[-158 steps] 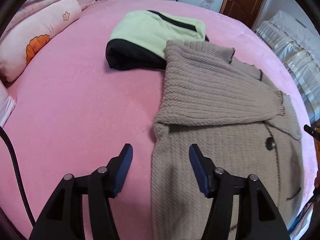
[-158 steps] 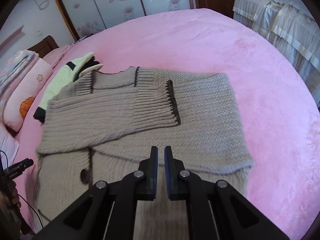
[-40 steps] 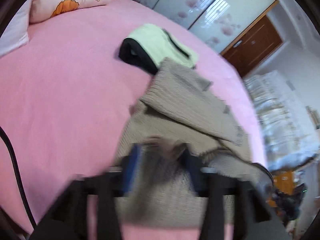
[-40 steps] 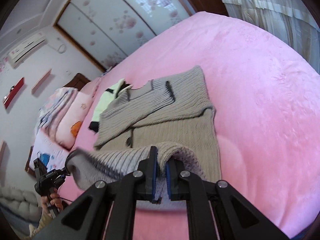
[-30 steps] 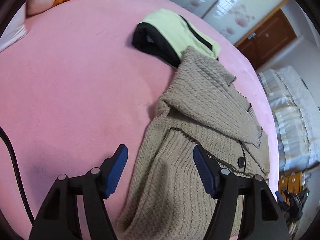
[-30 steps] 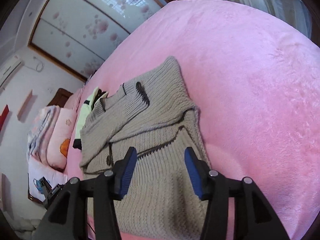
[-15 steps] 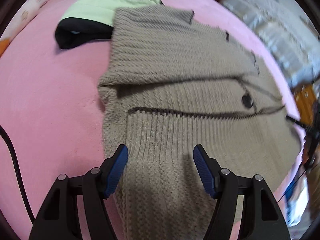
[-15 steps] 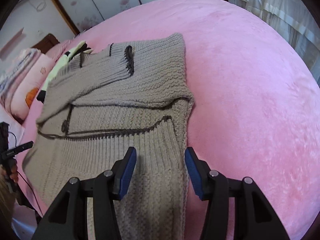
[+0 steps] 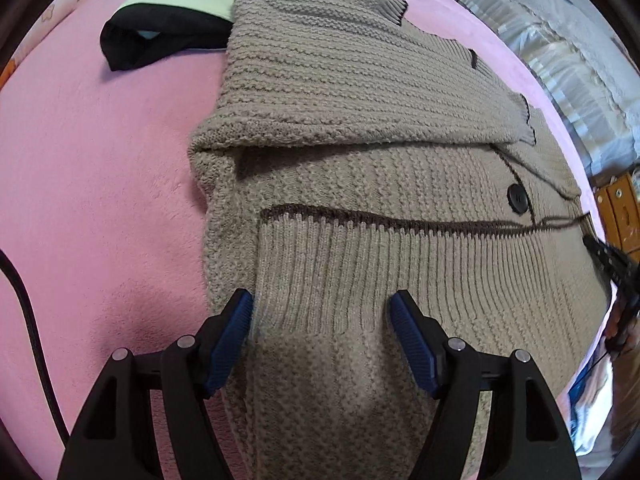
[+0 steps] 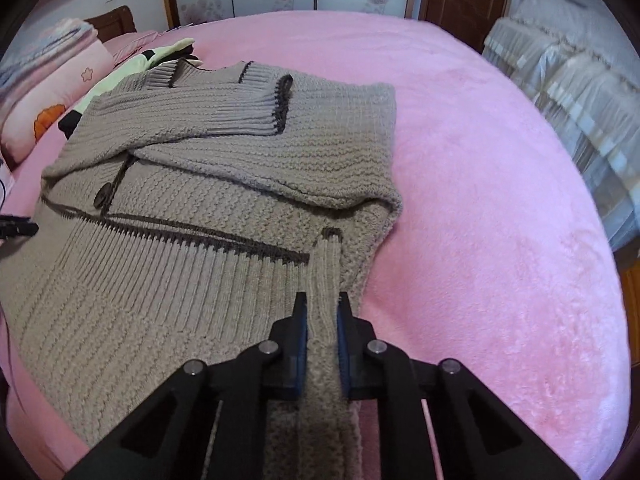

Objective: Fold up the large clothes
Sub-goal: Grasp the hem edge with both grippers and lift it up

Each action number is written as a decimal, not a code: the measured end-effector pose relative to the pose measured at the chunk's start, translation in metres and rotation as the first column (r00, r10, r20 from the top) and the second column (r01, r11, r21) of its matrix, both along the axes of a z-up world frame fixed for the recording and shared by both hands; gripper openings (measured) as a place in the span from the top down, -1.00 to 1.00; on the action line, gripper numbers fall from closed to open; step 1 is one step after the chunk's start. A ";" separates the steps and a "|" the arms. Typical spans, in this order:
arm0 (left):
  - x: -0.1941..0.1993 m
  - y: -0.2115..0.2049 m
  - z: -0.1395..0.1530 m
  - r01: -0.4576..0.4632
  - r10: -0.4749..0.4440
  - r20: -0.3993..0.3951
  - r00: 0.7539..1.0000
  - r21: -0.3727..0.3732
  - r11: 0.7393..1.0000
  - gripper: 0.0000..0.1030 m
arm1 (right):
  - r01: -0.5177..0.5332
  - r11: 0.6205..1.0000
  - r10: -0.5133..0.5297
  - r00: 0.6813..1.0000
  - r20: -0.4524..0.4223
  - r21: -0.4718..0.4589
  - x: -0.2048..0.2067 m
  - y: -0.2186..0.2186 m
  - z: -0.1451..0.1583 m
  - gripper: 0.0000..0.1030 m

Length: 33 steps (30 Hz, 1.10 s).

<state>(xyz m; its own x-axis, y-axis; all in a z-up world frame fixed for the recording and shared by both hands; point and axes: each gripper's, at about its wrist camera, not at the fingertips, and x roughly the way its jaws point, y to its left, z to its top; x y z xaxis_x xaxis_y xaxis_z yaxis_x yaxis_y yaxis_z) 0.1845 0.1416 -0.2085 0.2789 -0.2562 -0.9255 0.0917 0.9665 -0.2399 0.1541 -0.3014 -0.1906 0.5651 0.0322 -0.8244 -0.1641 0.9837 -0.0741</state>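
Taupe knitted cardigan [image 10: 224,216] is lying hem-pinched by the just-closing right gripper [image 10: 322,312], the left gripper [image 9: 322,322] straddling it wide at six o'clock.

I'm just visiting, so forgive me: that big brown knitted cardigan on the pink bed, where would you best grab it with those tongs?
Probably the doubled near edge of the cardigan, at both corners, coming from above. The ribbed hem is already folded up, so that edge is thick. The right tongs have just been closing and pinch one corner; the left tongs straddle the other, open.
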 end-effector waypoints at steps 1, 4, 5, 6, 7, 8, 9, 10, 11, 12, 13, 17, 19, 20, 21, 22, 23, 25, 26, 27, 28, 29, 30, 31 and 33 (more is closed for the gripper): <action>-0.001 0.003 0.001 -0.015 0.015 -0.002 1.000 0.001 1.000 -0.29 | -0.002 1.000 0.002 1.000 0.015 -0.013 -0.003 0.001 0.003 0.80; -0.007 -0.007 0.005 -0.049 0.048 0.021 0.999 0.062 0.997 0.45 | 0.004 1.000 -0.002 0.997 0.075 -0.029 -0.018 0.002 0.016 0.81; -0.012 -0.013 0.010 -0.055 0.052 0.041 0.998 0.080 0.995 0.67 | 0.006 0.999 -0.003 0.996 0.094 -0.035 -0.023 0.003 0.020 0.81; -0.017 -0.019 0.015 -0.064 0.058 0.060 0.997 0.111 0.992 0.74 | 0.009 0.999 -0.005 0.993 0.115 -0.032 -0.028 0.002 0.025 0.81; -0.022 -0.024 0.019 -0.075 0.064 0.081 0.995 0.139 0.987 0.79 | 0.014 0.999 -0.009 0.991 0.135 -0.032 -0.033 0.003 0.031 0.81; -0.031 -0.030 0.027 -0.088 0.068 0.126 0.990 0.167 0.982 0.79 | 0.017 0.999 -0.012 0.988 0.151 -0.035 -0.038 0.003 0.036 0.81; -0.038 -0.035 0.034 -0.098 0.069 0.159 0.985 0.180 0.979 0.80 | 0.020 0.999 -0.015 0.985 0.175 -0.027 -0.046 0.002 0.043 0.81; -0.048 -0.039 0.044 -0.115 0.074 0.204 0.976 0.197 0.974 0.81 | 0.022 1.000 -0.018 0.982 0.188 -0.019 -0.050 0.002 0.048 0.81; -0.057 -0.042 0.055 -0.125 0.075 0.242 0.967 0.198 0.972 0.81 | 0.023 1.000 -0.020 0.979 0.202 -0.011 -0.054 0.001 0.053 0.81; -0.069 -0.043 0.069 -0.140 0.075 0.300 0.951 0.201 0.969 0.81 | 0.022 1.000 -0.020 0.975 0.220 -0.003 -0.059 0.001 0.059 0.81; -0.073 -0.045 0.081 -0.152 0.078 0.333 0.940 0.203 0.967 0.81 | 0.017 1.000 -0.017 0.971 0.238 0.001 -0.062 0.001 0.066 0.81; -0.078 -0.034 0.129 -0.207 0.119 0.435 0.893 0.161 0.965 0.82 | 0.009 1.000 -0.008 0.952 0.305 -0.001 -0.064 0.003 0.090 0.82; -0.064 -0.034 0.148 -0.221 0.114 0.477 0.871 0.174 0.960 0.82 | 0.022 0.999 -0.029 0.941 0.336 0.023 -0.052 0.000 0.104 0.82; -0.053 -0.034 0.156 -0.229 0.111 0.493 0.863 0.186 0.955 0.82 | 0.037 0.999 -0.048 0.934 0.353 0.039 -0.041 -0.004 0.113 0.82; -0.040 -0.034 0.163 -0.238 0.118 0.501 0.857 0.184 0.954 0.82 | 0.048 0.998 -0.063 0.930 0.363 0.050 -0.034 -0.006 0.118 0.82; -0.025 -0.035 0.168 -0.245 0.124 0.505 0.854 0.182 0.952 0.82 | 0.060 0.996 -0.082 0.923 0.375 0.068 -0.021 -0.010 0.125 0.82; -0.006 -0.037 0.172 -0.255 0.125 0.516 0.848 0.190 0.948 0.82 | 0.071 0.994 -0.098 0.920 0.379 0.086 -0.006 -0.014 0.130 0.82; 0.031 -0.044 0.173 -0.274 0.112 0.532 0.839 0.234 0.933 0.81 | 0.090 0.989 -0.130 0.917 0.378 0.121 0.029 -0.020 0.138 0.82; 0.053 -0.049 0.170 -0.285 0.109 0.536 0.837 0.258 0.923 0.81 | 0.105 0.987 -0.145 0.915 0.375 0.124 0.053 -0.021 0.139 0.82; 0.069 -0.052 0.166 -0.297 0.111 0.537 0.836 0.272 0.915 0.81 | 0.116 0.985 -0.156 0.915 0.372 0.126 0.068 -0.021 0.139 0.82; 0.090 -0.056 0.160 -0.310 0.116 0.537 0.836 0.286 0.907 0.81 | 0.131 0.983 -0.170 0.917 0.362 0.130 0.090 -0.021 0.137 0.82; 0.107 -0.060 0.154 -0.317 0.114 0.538 0.835 0.302 0.899 0.81 | 0.152 0.980 -0.188 0.916 0.354 0.129 0.114 -0.019 0.134 0.82; 0.124 -0.062 0.147 -0.329 0.119 0.537 0.835 0.313 0.891 0.81 | 0.167 0.977 -0.202 0.916 0.346 0.130 0.129 -0.018 0.130 0.82; 0.142 -0.064 0.138 -0.338 0.133 0.527 0.839 0.312 0.888 0.81 | 0.184 0.973 -0.221 0.917 0.333 0.137 0.147 -0.017 0.124 0.82; 0.176 -0.067 0.116 -0.354 0.167 0.496 0.852 0.313 0.881 0.81 | 0.223 0.965 -0.255 0.921 0.296 0.138 0.183 -0.015 0.106 0.82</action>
<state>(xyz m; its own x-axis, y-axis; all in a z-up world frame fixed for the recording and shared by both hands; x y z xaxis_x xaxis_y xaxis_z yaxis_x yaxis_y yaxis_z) 0.3603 0.0748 -0.0921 0.6846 0.2299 -0.6917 -0.1719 0.9731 0.1533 0.3375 -0.3166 -0.0843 0.7919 -0.0627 -0.6075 0.0918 0.9956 0.0170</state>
